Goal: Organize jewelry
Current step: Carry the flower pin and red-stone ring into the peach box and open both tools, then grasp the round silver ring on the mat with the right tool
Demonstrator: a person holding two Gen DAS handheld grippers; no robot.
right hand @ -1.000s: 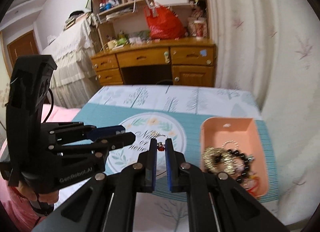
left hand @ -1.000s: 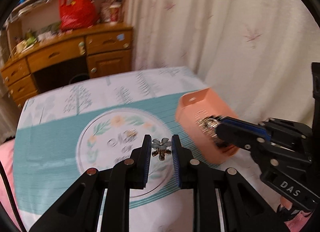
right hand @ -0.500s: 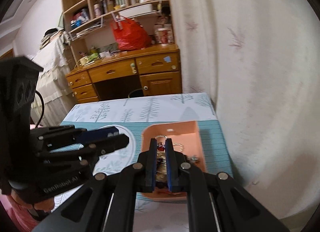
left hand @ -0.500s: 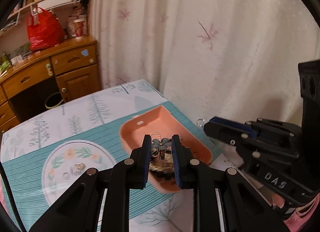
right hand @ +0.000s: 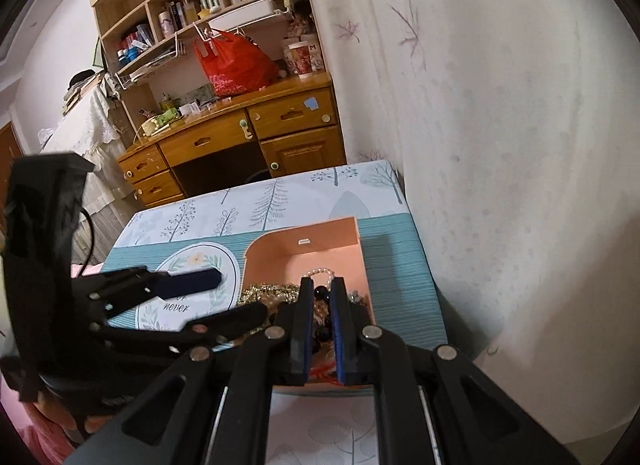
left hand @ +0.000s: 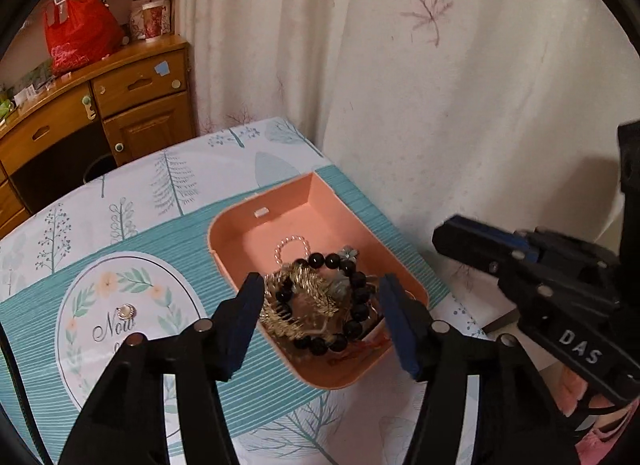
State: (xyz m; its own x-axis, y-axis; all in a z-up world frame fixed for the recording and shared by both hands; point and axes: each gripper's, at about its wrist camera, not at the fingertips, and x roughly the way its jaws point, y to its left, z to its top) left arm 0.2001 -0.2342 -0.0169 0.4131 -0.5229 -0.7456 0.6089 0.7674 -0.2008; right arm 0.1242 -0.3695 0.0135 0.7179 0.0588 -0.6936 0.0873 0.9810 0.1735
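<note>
step in hand, as judged: release of small jewelry pieces into the pink tray (left hand: 224,225), which sits on the patterned bench (left hand: 168,233) toward its 3 o'clock side, near the curtain (left hand: 400,85). the left tongs (left hand: 320,297) hang over the tray's near half; their jaws are opening, with nothing pressed between the pads and only tray contents visible through the gap. keep them above the rim and let the jaws spread fully before drawing back, so that no chain snags a pad. the right tongs (right hand: 321,313) are drawn narrow over the same tray; whether a small piece is pinched between the pads cannot be told, because the tray contents show through the slit. if a piece is held there, lower it toward the bare far half of the tray, at 12 o'clock from the pile, and open slowly. contents of the tray: a black bead bracelet (left hand: 352,285), a gold wreath-like piece (left hand: 280,305) lying under it, a thin pale ring-shaped chain (left hand: 292,243) at 12 o'clock of the beads, a small flower charm (left hand: 351,253) at 1 o'clock, and red cord (left hand: 376,345) at 5 o'clock. a small silver piece (left hand: 126,311) lies on the bench's round print, at 9 o'clock from the tray, and appears left to collect.
</note>
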